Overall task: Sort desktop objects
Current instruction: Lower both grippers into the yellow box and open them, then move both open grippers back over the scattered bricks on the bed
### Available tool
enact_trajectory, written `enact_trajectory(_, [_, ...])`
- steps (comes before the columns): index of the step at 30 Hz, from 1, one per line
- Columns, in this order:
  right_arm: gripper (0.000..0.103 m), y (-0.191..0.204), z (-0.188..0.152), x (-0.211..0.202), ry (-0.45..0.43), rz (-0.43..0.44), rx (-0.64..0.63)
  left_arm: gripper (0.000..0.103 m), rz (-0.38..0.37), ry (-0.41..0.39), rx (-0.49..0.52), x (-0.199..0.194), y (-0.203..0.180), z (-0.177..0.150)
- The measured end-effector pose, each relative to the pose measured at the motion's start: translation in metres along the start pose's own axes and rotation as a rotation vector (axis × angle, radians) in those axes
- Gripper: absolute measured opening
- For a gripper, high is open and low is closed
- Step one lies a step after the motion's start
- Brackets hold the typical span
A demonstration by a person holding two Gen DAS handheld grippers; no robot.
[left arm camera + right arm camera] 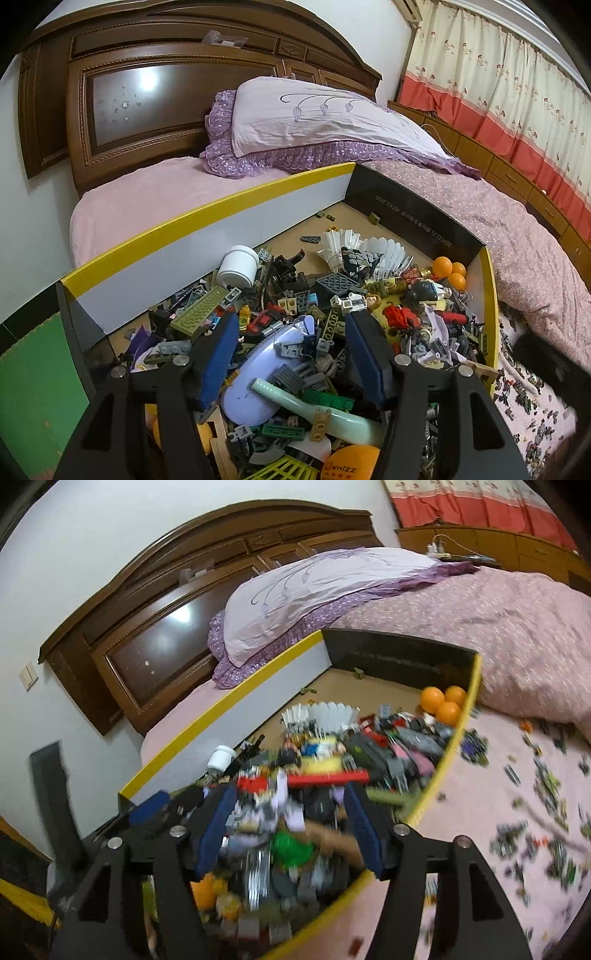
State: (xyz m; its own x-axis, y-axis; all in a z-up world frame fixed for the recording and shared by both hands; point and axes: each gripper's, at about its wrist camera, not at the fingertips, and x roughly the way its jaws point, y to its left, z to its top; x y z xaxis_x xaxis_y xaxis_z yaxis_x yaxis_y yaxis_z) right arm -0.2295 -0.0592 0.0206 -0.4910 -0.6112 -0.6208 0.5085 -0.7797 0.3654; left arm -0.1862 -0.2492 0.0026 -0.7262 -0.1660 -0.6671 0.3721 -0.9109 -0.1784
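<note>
Toys fill a yellow-edged box (207, 218) lying on the bed: bricks, shuttlecocks (343, 245), orange balls (443, 266), a white jar (238, 266). Left tongs (291, 354) hover over the heap, jaws spread wide around a pale lilac dish (258, 373), gripping nothing. Right tongs (291, 834) hang equally wide over the blurred pile, empty too. More small pieces (535, 812) lie scattered on the pink blanket (517, 620) beside the box.
</note>
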Motion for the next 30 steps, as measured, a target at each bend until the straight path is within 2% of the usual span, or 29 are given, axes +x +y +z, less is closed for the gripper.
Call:
enact_trajectory(6, [0.072, -0.017, -0.047, -0.052, -0.061, -0.007, 0.059, 0.061, -0.026, 0.02, -0.005, 0.003, 0.001, 0.002])
enact_trajectory(8, [0.073, -0.026, -0.062, -0.066, -0.075, -0.038, 0.081, 0.061, -0.044, 0.032, 0.001, 0.004, 0.002, 0.003])
enact_trajectory(12, [0.075, -0.041, -0.085, -0.094, -0.107, -0.113, 0.087, 0.061, -0.03, -0.029, 0.017, -0.008, 0.0, 0.003])
enact_trajectory(15, [0.078, -0.046, -0.095, -0.11, -0.129, -0.132, 0.077, 0.061, -0.025, -0.049, 0.042, -0.02, -0.007, -0.001])
enact_trajectory(22, [0.081, -0.059, -0.137, -0.15, -0.165, -0.216, 0.031, 0.062, -0.157, -0.084, 0.096, -0.061, -0.042, -0.024])
enact_trajectory(27, [0.085, -0.071, -0.177, -0.177, -0.151, -0.305, -0.016, 0.063, -0.261, -0.073, 0.18, -0.088, -0.082, -0.057])
enact_trajectory(30, [0.086, -0.083, -0.199, -0.191, -0.143, -0.347, 0.0, 0.065, -0.332, -0.053, 0.226, -0.101, -0.105, -0.082])
